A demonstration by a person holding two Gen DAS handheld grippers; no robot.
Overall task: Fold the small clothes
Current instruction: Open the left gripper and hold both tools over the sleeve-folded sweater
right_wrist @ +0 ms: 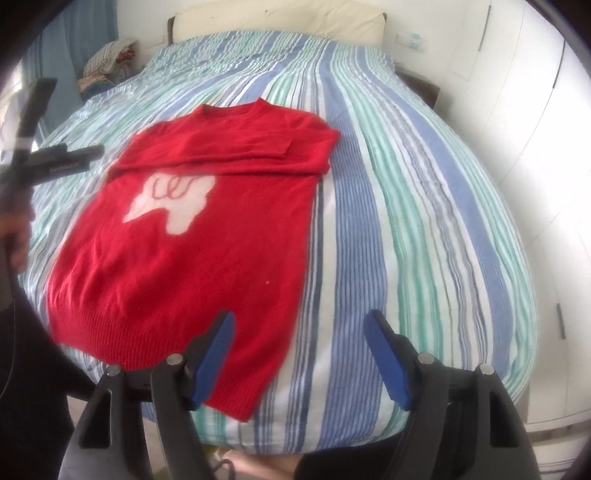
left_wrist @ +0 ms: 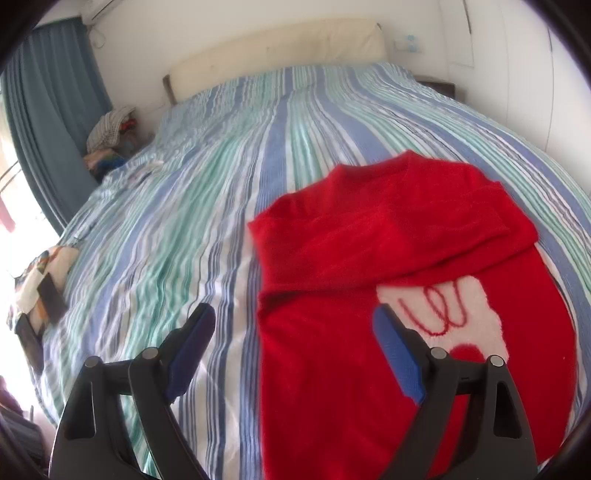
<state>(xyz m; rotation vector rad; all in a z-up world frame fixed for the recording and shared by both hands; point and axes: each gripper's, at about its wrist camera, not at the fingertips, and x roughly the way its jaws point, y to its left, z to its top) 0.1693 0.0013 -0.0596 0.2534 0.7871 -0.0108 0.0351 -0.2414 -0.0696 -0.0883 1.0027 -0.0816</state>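
Observation:
A small red sweater (right_wrist: 207, 229) with a white patch (right_wrist: 173, 201) on its chest lies flat on the striped bed, both sleeves folded across the chest. In the left wrist view the sweater (left_wrist: 332, 350) fills the lower right. My left gripper (left_wrist: 295, 325) is open and empty, above the sweater's left edge. It also shows in the right wrist view (right_wrist: 55, 158) at the left. My right gripper (right_wrist: 299, 328) is open and empty, above the sweater's lower right hem corner.
The bed sheet (right_wrist: 406, 221) is striped blue, green and white, with a cream headboard (right_wrist: 280, 22) at the far end. A pile of clothes (left_wrist: 110, 133) sits at the far left. White wardrobe doors (right_wrist: 535, 147) stand to the right. Some items (left_wrist: 40, 288) lie at the bed's left edge.

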